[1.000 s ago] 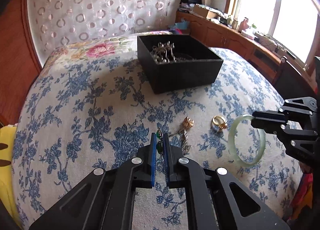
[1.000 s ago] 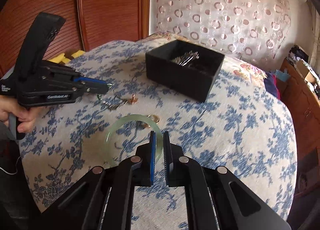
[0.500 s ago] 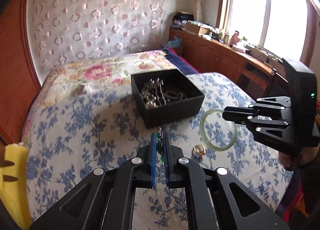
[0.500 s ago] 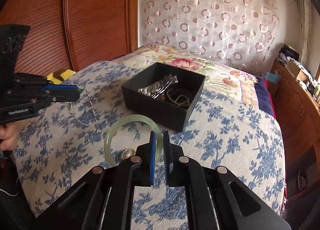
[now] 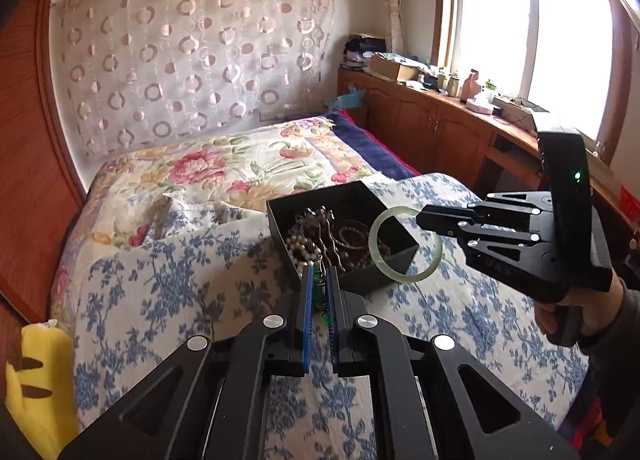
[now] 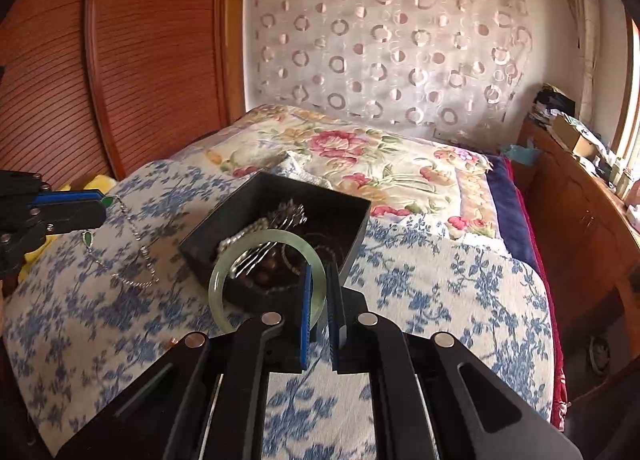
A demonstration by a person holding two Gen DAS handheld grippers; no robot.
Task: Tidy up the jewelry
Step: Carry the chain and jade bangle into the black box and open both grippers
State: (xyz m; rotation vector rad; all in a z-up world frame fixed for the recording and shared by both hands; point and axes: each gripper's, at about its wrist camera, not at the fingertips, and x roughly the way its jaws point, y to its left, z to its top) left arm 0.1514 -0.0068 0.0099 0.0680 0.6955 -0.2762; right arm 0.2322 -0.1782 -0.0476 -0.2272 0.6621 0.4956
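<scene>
On the blue-flowered bedspread (image 5: 168, 292), as seen from the left wrist, a black box (image 5: 390, 264) is set near the middle of the bed, just short of the rose-patterned quilt (image 5: 224, 168) towards the head. Beads, pearls and chains are heaped inside it. The left gripper (image 5: 319, 292) is held above the bedspread just in front of the box's near corner, its blue pads pressed together on the green-stoned necklace (image 5: 319, 280), of which only a short piece is seen between them. To the right, the right gripper (image 5: 420, 216) is held in a person's hand (image 5: 576, 312), and the pale green bangle (image 5: 404, 244) is pinched at its rim, upright, over the box's right corner. A yellow plush toy (image 5: 36, 380) is seen at the bed's left edge.

From the right wrist, the bangle (image 6: 264, 272) is clamped by its right side between the right gripper's (image 6: 319, 292) pads and hangs in front of the box's (image 6: 352, 236) near wall, above the bedspread (image 6: 440, 292). At the left edge of the view, the left gripper (image 6: 102, 206) is closed on the necklace (image 6: 132, 256), whose silver chain and green pendant are draped down from it over the bed's left side, clear of the box.
</scene>
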